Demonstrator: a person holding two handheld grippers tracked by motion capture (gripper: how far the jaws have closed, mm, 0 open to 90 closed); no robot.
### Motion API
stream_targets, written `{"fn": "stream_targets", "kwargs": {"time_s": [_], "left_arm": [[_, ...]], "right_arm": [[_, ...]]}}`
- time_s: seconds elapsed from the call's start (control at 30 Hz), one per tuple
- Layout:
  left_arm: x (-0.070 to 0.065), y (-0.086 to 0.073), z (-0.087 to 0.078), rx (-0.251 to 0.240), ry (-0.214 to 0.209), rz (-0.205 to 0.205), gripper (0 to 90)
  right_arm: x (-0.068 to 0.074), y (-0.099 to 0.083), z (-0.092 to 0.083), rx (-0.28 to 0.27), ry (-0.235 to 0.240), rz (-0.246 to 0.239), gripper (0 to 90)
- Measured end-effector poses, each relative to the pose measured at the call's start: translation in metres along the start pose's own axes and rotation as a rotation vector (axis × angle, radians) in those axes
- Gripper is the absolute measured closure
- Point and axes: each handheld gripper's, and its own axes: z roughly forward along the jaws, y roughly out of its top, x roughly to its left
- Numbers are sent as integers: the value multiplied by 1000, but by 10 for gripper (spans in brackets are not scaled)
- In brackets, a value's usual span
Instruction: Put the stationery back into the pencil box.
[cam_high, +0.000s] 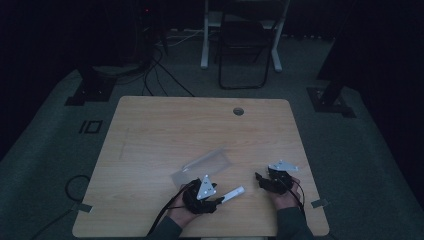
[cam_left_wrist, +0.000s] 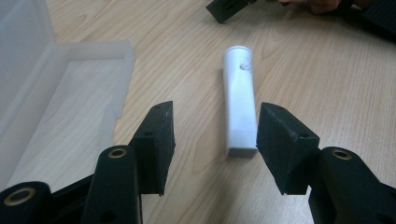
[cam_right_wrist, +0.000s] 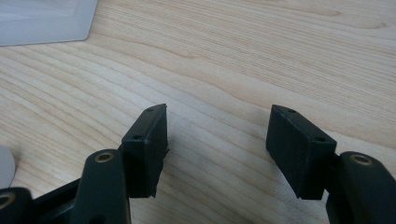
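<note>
A clear plastic box (cam_left_wrist: 51, 93) lies open at the left on the wooden counter (cam_high: 165, 125). Just right of it, the left gripper (cam_left_wrist: 212, 135) stands with jaws spread around the flat end of a white tube (cam_left_wrist: 239, 102), not pressing it; the tube is smooth, tapered, round-capped at its far end. Farther right, the right gripper (cam_right_wrist: 217, 140) is open over bare wood.

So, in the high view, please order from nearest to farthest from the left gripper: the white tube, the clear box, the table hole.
1. White tube, just right of the left gripper.
2. Clear box, just beyond it.
3. Table hole, near the far edge.
</note>
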Motion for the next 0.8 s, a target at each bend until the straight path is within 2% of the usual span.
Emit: {"fn": "stream_targets", "kwargs": {"time_s": [0.2,0.37,0.7,0.8], "left_arm": [[0,3,5,-14,-18,-23,469],[-4,7,11,2,-4,0,471],[-10,12,26,34,-9,27,488],[-11,12,30,38,-16,19,497]], "right_arm": [[0,0,0,2,3,-3,375],[0,0,0,2,3,-3,374],[0,0,0,2,4,-3,372],[0,0,0,2,4,-3,371]]}}
